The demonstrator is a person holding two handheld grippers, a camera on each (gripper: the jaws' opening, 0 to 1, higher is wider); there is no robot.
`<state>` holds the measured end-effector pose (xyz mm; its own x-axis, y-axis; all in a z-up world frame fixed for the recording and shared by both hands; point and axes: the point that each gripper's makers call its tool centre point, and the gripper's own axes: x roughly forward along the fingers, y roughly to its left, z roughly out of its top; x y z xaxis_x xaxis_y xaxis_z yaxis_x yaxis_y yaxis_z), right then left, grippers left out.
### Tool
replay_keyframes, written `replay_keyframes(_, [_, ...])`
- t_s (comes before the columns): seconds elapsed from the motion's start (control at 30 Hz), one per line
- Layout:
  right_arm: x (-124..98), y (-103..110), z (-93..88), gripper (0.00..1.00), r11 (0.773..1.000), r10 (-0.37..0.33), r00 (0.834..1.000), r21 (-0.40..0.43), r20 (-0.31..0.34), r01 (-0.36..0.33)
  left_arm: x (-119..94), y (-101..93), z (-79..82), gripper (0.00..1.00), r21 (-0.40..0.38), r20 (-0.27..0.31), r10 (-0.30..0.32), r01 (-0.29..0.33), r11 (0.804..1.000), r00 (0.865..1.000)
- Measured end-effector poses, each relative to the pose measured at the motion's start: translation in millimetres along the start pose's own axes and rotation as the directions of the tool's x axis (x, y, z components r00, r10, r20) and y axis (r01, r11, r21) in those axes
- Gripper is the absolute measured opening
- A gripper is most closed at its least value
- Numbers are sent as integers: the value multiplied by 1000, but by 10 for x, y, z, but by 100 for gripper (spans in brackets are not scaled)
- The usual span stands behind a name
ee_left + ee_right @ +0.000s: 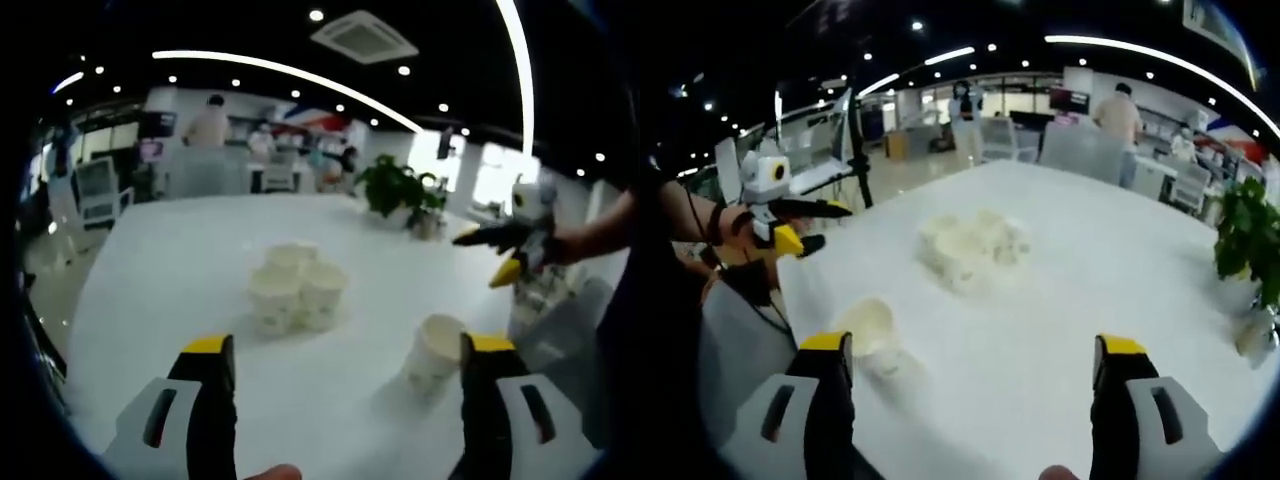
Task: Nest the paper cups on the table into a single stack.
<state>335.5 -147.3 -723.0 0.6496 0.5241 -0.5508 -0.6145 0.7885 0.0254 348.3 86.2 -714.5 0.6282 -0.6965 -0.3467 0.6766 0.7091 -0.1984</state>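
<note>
I am at the start: both the left gripper (340,375) and the right gripper (975,375) have jaws wide open, holding nothing. A cluster of white paper cups (297,285) stands mid-tabletop (160,290); a single white paper cup (433,352) is nearer, right. Next I should grasp this one.

Matt paper cups (296,287); smooth glossy table (180,290).
</note>
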Motion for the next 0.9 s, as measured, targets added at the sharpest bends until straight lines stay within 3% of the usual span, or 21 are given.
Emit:
replay_keyframes(0.43, [10, -11, -30, 98, 1000, -3, 1000, 16, 21, 2, 51, 153, 230, 91, 44, -17, 29, -28, 999, 999])
replay_keyframes(0.53, [8, -32, -30, 98, 1000, -5, 1000, 24, 28, 5, 61, 182, 322, 91, 142, -22, 33, -29, 989, 999])
replay_keyframes(0.67, [29, -45, -64, 98, 999, -4, 999, 45, 32, 3, 64, 204, 412, 92, 156, -29, 32, -27, 987, 999])
replay_keyframes(0.9, [30, -34, -55, 97, 999, -6, 999, 51, 44, 3, -33, 408, 775, 93, 189, 51, 62, -70, 979, 997])
